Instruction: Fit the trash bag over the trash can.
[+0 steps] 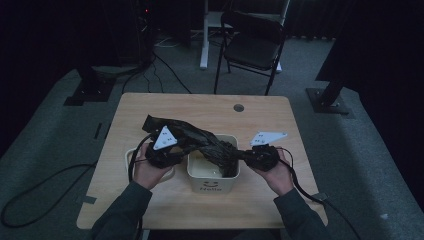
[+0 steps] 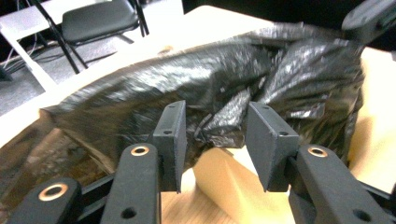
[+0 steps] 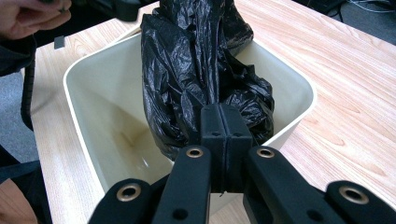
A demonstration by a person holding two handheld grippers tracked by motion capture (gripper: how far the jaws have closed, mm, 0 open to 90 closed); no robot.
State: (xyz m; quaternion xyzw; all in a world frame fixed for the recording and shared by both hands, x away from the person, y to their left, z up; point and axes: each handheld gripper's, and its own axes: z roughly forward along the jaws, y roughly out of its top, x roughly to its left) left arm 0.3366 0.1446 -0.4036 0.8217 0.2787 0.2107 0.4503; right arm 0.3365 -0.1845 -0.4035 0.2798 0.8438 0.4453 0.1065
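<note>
— While the person is standing at the bench [image 1: 150, 200], what is that black thing stretched between the two hands?

— That is a black bin bag [image 1: 200, 140], crumpled and glossy. It is running from near the left gripper [image 1: 167, 152] across to the cream bin [image 1: 214, 186] in the middle of the bench, and its right end is hanging down inside the bin, against the wall nearer the right gripper [image 1: 245, 156].

— Is the right one gripping it?

— Yes. In the right gripper view its fingers [image 3: 212, 126] are pressing flat together with a fold of the bag [image 3: 196, 79] pinched between them, just above the bin's rim [image 3: 299, 84].

— And the left?

— In the left gripper view its fingers [image 2: 170, 135] are standing apart, a fair gap between them. A wrinkled bunch of the bag [image 2: 224, 88] is sitting in that gap, brushing the left finger, but the pads are not squeezing it.

— Anything else on the bench?

— A second pale container [image 1: 131, 156] is sitting partly under the left hand [image 1: 147, 170], just beside the bin. Behind the bench a dark folding chair [image 1: 252, 42] is standing on the grey carpet.
</note>
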